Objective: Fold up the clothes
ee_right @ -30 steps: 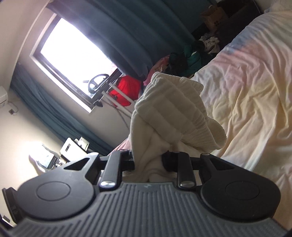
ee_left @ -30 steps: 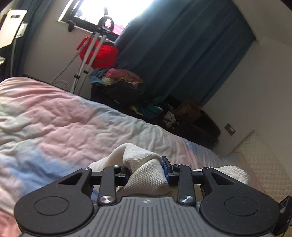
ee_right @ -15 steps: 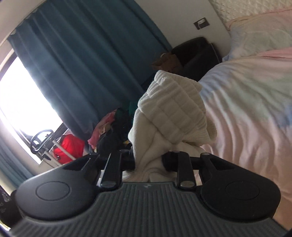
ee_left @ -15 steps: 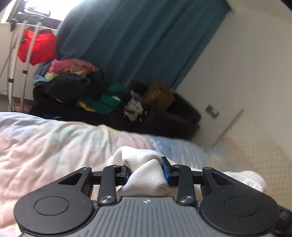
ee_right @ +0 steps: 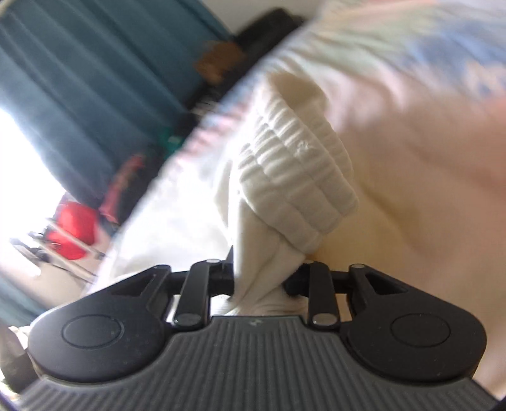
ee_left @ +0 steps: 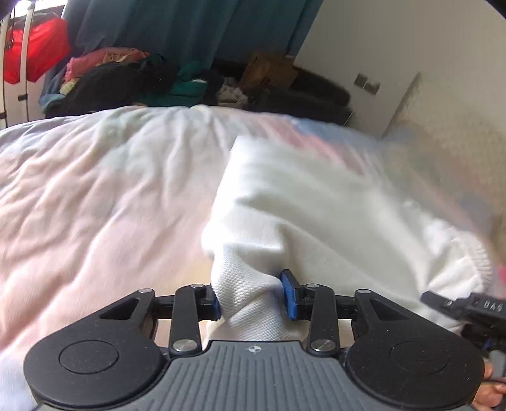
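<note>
A white knit garment [ee_left: 316, 205] lies spread over the pastel duvet [ee_left: 95, 189], with its ribbed hem bunched up in the right wrist view [ee_right: 294, 177]. My left gripper [ee_left: 253, 300] has a fold of this garment between its blue pads [ee_left: 288, 297]. The jaws are opening, and the pads still touch the cloth. My right gripper [ee_right: 259, 281] holds another bunch of the same garment low over the duvet [ee_right: 411, 142]. Its jaws are opening too, with cloth still pinched between them. Part of the right gripper [ee_left: 458, 306] shows at the right edge of the left wrist view.
Beyond the bed's far edge is a pile of clothes [ee_left: 126, 79], a cardboard box [ee_left: 268, 69] and a teal curtain [ee_left: 189, 25]. A red item [ee_left: 34, 47] hangs on a stand at the left. A quilted headboard [ee_left: 458, 126] is at the right. A person's hand [ee_left: 487, 398] shows at the bottom right.
Both grippers came down toward the bed with the garment, which now rests on the duvet. Both views tilted downward, and the gaps between the jaws look slightly wider.
</note>
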